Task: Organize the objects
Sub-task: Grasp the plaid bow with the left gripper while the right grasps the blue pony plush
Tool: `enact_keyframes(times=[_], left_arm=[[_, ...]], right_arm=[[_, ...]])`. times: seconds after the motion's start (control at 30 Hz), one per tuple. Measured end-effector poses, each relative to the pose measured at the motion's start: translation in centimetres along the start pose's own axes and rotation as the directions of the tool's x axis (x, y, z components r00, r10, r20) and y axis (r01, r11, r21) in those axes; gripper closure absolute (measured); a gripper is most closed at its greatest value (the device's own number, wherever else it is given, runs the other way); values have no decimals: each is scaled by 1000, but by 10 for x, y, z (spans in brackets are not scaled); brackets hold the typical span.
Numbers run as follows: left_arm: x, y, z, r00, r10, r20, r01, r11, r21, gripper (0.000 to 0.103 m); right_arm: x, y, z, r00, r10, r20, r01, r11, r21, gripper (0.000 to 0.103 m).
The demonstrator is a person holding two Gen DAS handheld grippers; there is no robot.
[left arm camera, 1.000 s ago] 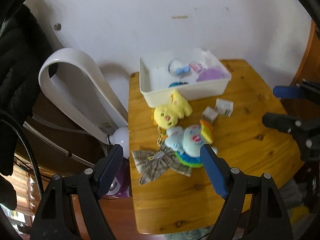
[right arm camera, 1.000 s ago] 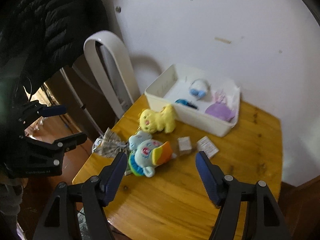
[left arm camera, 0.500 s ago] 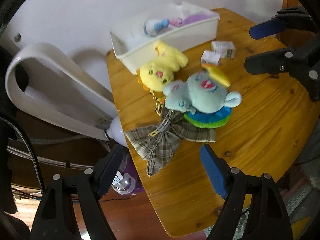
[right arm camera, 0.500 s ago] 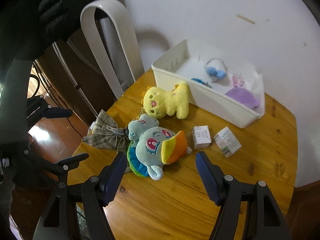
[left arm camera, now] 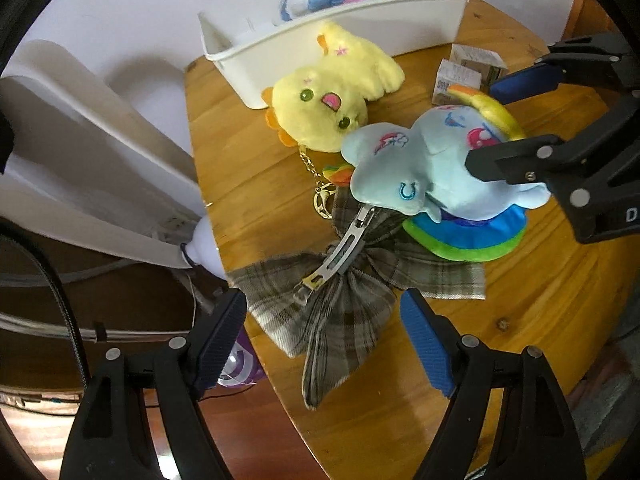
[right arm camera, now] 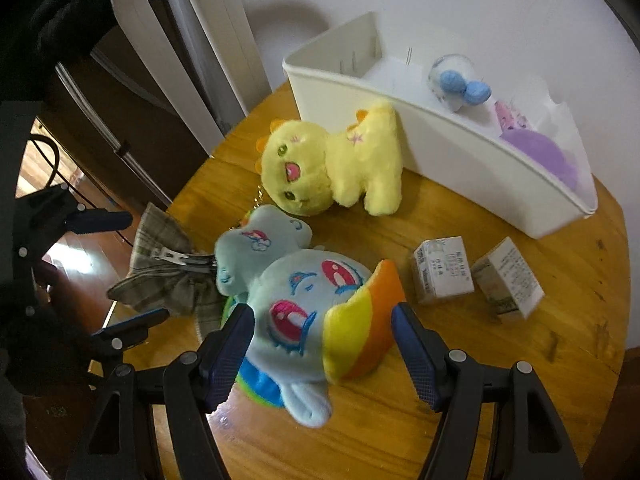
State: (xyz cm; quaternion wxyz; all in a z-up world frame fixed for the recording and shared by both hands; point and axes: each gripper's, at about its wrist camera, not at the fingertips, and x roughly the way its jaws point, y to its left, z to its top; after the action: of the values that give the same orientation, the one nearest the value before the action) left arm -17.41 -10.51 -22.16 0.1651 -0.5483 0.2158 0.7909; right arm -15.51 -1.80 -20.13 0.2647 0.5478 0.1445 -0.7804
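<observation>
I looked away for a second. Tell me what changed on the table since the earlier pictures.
Both grippers came down toward the toys: the left gripper now straddles the plaid bow, the right gripper the blue plush. Both jaws are open; nothing is gripped. The yellow plush, two small boxes and white bin stayed put.

Pony plush btwn bow & boxes

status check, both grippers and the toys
Both hand-held grippers open: left over plaid bow, right astride blue plush. Plush overlaps bow. White bin unobstructed.
</observation>
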Motion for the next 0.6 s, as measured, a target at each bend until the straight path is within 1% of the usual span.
enact_keyframes(times=[0.1,0.3,0.47,0.6], left_arm=[[9,0,4,1000,-9,-11,9,1000,14,21],[26,2,13,999,-29,-30,29,999,24,21],[40,3,16,998,-48,-46,49,999,22,21],[44,0,15,997,-52,-48,54,998,30,21]], right_arm=[[5,1,2,1000,-2,0,2,1000,-3,25],[13,3,3,1000,-3,-7,3,1000,-29,20],[18,-1,5,1000,5,-12,-5,1000,-19,17],[29,0,3,999,9,-40,-10,1000,-11,12]])
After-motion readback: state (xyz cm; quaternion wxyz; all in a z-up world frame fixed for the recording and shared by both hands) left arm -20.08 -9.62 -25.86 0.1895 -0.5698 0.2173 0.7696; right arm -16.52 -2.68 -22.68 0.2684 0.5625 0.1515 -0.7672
